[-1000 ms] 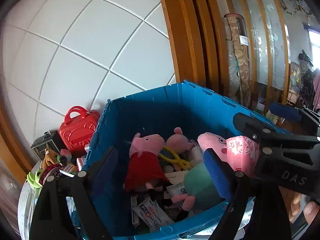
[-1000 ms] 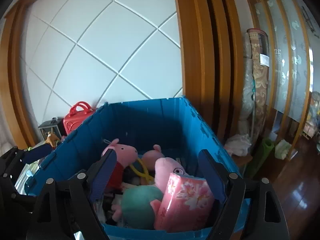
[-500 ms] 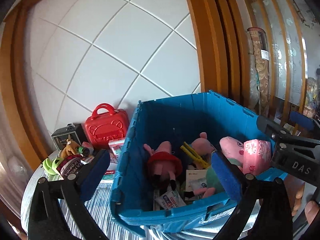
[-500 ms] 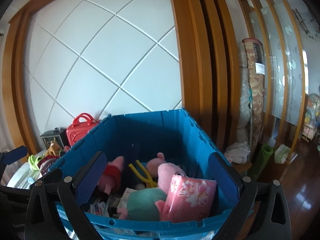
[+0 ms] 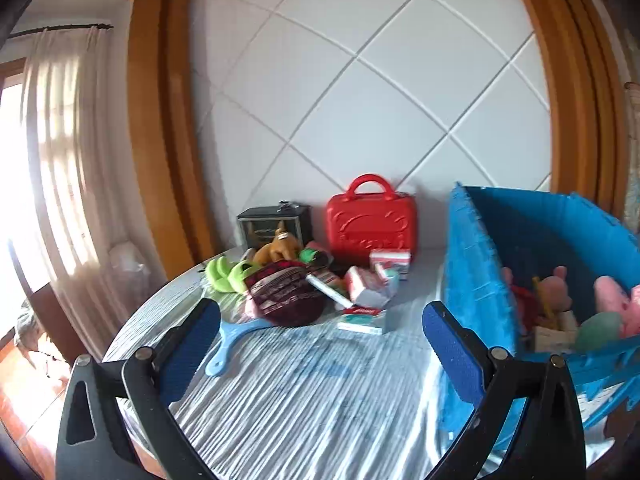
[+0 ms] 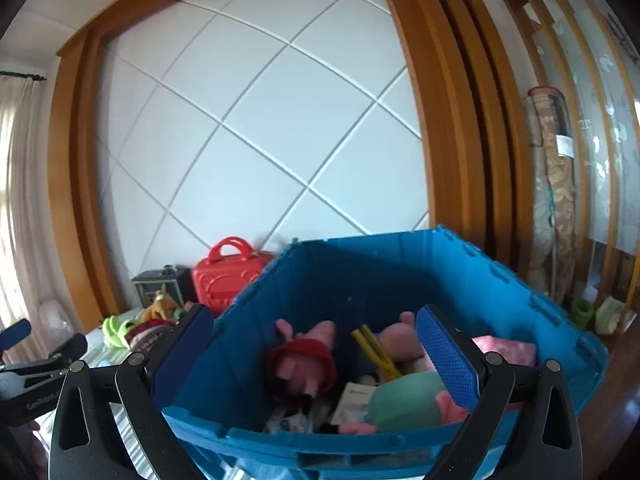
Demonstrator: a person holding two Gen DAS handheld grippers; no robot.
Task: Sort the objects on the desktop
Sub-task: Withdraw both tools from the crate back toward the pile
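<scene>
A blue crate (image 5: 472,280) (image 6: 360,276) stands on the table's right side. It holds pink pig plush toys (image 6: 308,360), a pink tissue pack (image 6: 508,348), yellow tongs (image 6: 376,350) and paper packets. A pile of loose objects lies to its left: a dark red bag (image 5: 286,298), green slippers (image 5: 226,276), a brown plush dog (image 5: 278,248), white and red boxes (image 5: 376,280) and a blue paddle (image 5: 230,340). My left gripper (image 5: 320,344) is open and empty above the table, before the pile. My right gripper (image 6: 314,352) is open and empty over the crate's near edge.
A red toy suitcase (image 5: 370,220) and a dark box (image 5: 274,220) stand against the white tiled wall behind the pile. The table has a striped silver cloth (image 5: 320,400). A curtain (image 5: 60,180) hangs at left. The left gripper shows at the right wrist view's left edge (image 6: 24,360).
My left gripper has swung left from over the crate to face the pile on the table. My right gripper has pulled back and up a little; the tissue pack lies in the crate.
</scene>
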